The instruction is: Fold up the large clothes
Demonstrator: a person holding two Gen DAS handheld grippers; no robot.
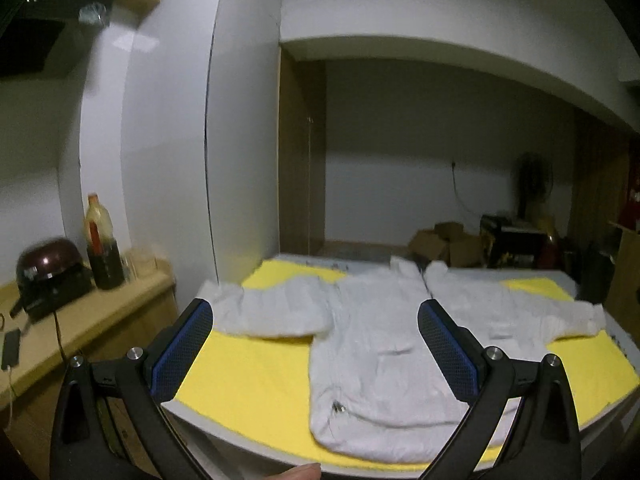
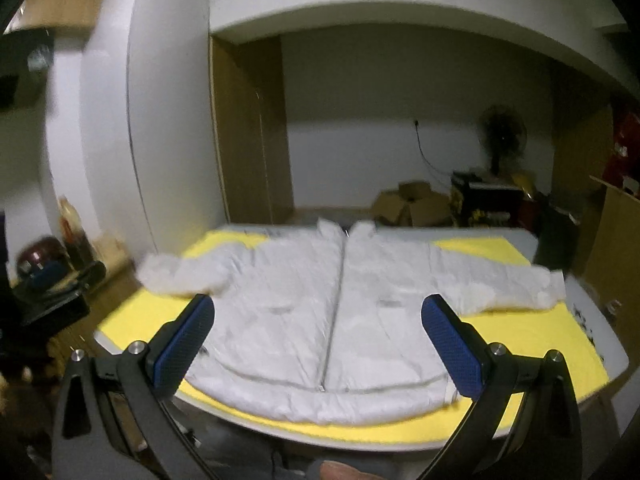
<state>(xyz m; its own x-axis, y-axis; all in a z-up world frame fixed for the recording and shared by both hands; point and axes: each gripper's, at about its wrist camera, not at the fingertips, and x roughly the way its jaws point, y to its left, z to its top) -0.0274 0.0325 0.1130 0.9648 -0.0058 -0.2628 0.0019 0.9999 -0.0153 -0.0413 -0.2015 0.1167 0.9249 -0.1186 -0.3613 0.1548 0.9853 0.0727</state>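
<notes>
White jacket [image 2: 340,312] spread flat, zipped, sleeves out, on a yellow mat [image 2: 532,336] mid-frame.

The mat covers a white table [image 2: 600,320]. Wooden wardrobe [image 2: 248,132] and open cardboard boxes [image 2: 412,200] sit behind, contents too blurry to tell. Left gripper [image 1: 316,320] and right gripper [image 2: 318,316] both hover spread wide, holding nothing.

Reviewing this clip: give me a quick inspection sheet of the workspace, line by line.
Surface: table with a yellow mat on it.
Job's things: white jacket spread flat, front up, sleeves out, unfolded.
Clutter: nothing seen on the mat.
Grippers: left gripper and right gripper open, empty, above the near edge.
Cables: cord hanging from a wall socket.
Surroundings: side counter with a bottle; cardboard boxes; fan.
</notes>
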